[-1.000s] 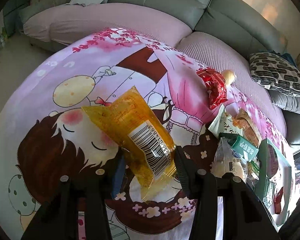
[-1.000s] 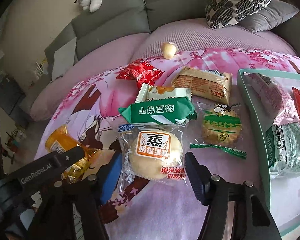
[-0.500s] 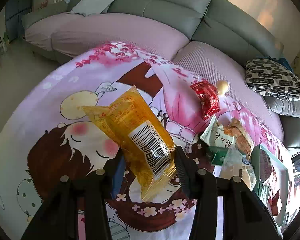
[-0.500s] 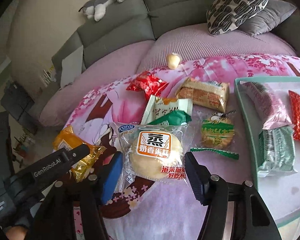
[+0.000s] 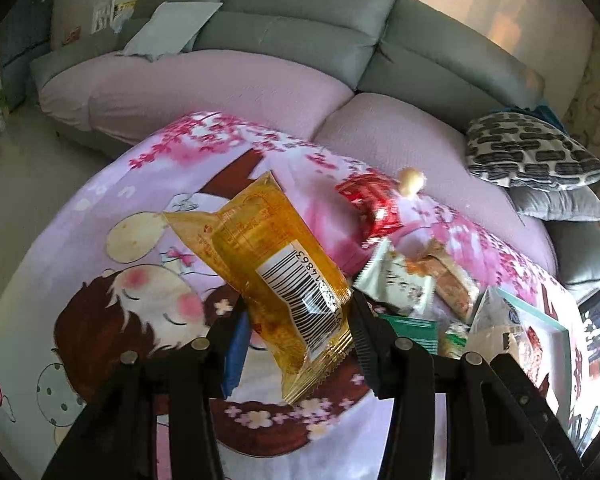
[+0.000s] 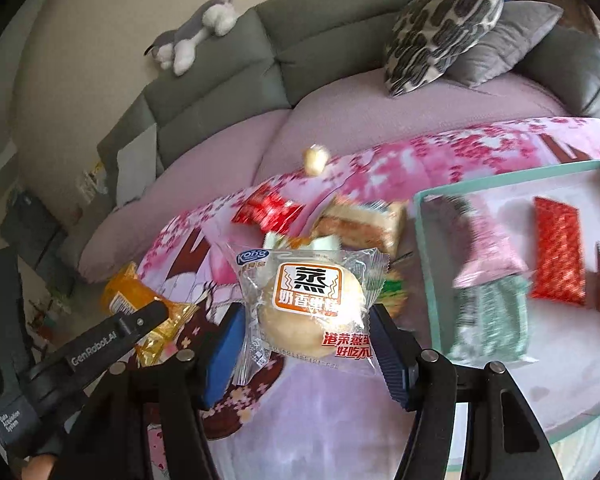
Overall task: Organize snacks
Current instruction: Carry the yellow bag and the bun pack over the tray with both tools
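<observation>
Fingers (image 5: 360, 332) are clenched on a light, crinkly yellow packet (image 5: 276, 276); the right pair (image 6: 384, 344) squeezes a soft cake pack (image 6: 310, 304) sideways.

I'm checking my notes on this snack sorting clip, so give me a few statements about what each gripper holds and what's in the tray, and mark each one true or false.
1. The left gripper is shut on the yellow snack packet. True.
2. The right gripper is empty. False: it holds the steamed cake packet.
3. The teal tray already holds a red packet. True.
4. The stuffed toy lies in the tray. False: it lies on the sofa back.
</observation>
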`<state>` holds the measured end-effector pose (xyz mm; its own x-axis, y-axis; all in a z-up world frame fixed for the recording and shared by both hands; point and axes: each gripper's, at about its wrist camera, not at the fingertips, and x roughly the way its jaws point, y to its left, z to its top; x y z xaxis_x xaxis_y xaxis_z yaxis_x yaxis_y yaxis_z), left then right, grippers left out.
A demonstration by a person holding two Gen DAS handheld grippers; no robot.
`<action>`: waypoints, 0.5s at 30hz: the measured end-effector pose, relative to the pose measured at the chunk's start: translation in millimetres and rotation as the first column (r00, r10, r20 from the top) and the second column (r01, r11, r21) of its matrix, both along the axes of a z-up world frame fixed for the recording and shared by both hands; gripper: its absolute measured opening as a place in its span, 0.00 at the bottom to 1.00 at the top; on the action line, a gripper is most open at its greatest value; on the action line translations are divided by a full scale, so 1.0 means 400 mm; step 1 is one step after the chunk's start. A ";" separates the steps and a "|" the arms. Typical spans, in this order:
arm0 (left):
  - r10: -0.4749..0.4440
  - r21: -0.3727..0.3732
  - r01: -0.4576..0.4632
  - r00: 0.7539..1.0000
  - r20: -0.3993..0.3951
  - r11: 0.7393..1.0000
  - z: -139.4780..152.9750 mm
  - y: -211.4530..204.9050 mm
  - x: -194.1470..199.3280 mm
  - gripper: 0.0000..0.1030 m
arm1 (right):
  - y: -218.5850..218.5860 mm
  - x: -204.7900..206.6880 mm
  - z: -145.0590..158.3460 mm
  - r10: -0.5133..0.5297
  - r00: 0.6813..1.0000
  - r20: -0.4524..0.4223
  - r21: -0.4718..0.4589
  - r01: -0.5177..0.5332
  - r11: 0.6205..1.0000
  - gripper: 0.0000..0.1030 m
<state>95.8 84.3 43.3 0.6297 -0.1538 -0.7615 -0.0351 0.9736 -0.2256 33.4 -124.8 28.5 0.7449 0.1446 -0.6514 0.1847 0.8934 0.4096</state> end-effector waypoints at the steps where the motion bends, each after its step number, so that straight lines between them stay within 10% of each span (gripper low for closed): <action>1: -0.013 0.002 0.013 1.000 0.004 1.000 0.004 -0.014 -0.001 0.48 | -0.016 -0.007 0.004 -0.012 1.000 0.003 0.001 0.012 1.000 0.64; 15: -0.265 0.030 0.263 0.962 0.060 0.964 0.053 -0.299 -0.056 0.48 | -0.302 -0.098 0.052 -0.264 0.964 0.034 0.038 0.262 0.964 0.64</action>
